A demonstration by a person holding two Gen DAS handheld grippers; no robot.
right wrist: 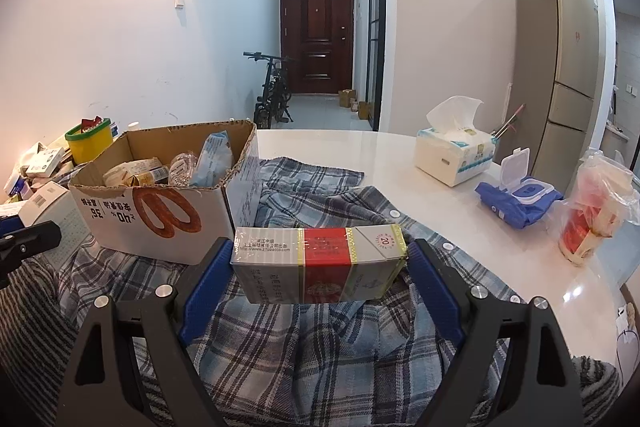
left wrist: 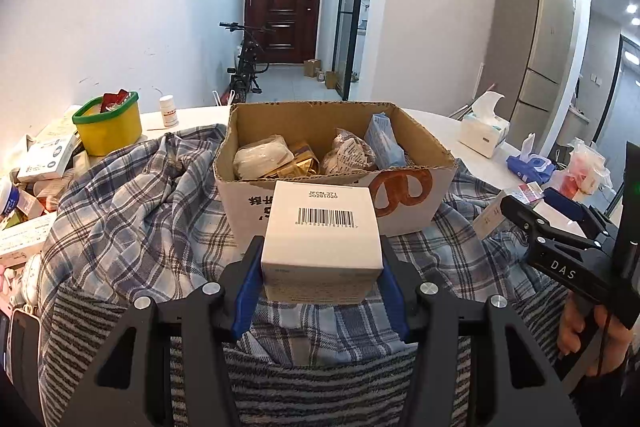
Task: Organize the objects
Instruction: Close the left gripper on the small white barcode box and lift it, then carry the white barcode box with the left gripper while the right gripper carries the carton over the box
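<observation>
Cardboard is the goal: the carton (left wrist: 336, 163) sits straight ahead of the left tool (left wrist: 321, 259) and ahead-left of the right tool (right wrist: 320, 263), on a plaid shirt (right wrist: 304, 339) spread over the desk (right wrist: 400, 155). The left tool is clamped on a white box (left wrist: 320, 231), barcode up, held just short of the carton's near wall. The right tool grips a cigarette pack (right wrist: 320, 259) by its ends, level above the shirt. To do this well, I'd say each should lift clear of the rim before going forward, and let go only over a gap among the packets (left wrist: 264, 159) inside, one tool at a time so they don't collide. Both tools point forward and roughly level; a hand (left wrist: 588, 335) wraps the right tool's handle.
</observation>
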